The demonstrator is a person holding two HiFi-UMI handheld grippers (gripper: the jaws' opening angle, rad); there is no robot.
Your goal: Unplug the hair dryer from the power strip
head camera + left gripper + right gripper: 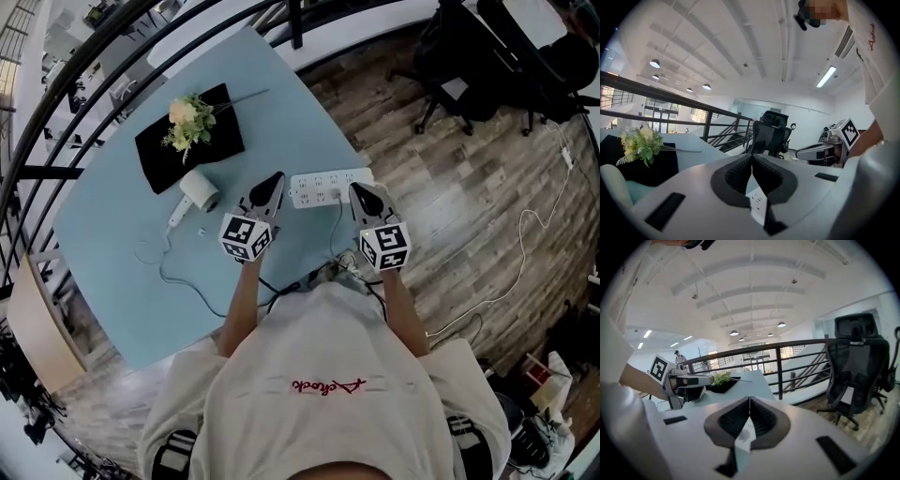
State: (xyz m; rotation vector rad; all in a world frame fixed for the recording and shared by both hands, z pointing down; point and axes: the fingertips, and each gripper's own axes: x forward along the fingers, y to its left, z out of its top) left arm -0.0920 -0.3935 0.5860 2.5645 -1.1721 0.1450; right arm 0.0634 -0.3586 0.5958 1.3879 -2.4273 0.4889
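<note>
The left gripper (273, 181) is held over the blue table (112, 216) with its tips just at the 9 o'clock end of the white strip (323, 186). In its own view the left gripper (752, 155) is seen with both jaws brought together at the tips, nothing clamped, and a section of the strip (758, 202) is visible through the gap below them. The right gripper (360, 191) is positioned at the strip's 3 o'clock end, overlapping it in the head view. In its own view the right gripper (749, 402) is likewise closed tip to tip and empty, with the strip (742, 434) showing beneath. The white dryer (199, 190) is found lying on the table at 9 o'clock of the left gripper, near it but apart, touched by neither tool. A thin cord (187, 281) is traced from the dryer's handle in a loop toward 6 o'clock and the person. A further length is noted leaving the strip's near edge, but whether the two are one cord cannot be established. A black mat (159, 155) bearing flowers (187, 120) is recorded at 12 o'clock of the dryer. An office chair (469, 66) stands off the table at 2 o'clock.
</note>
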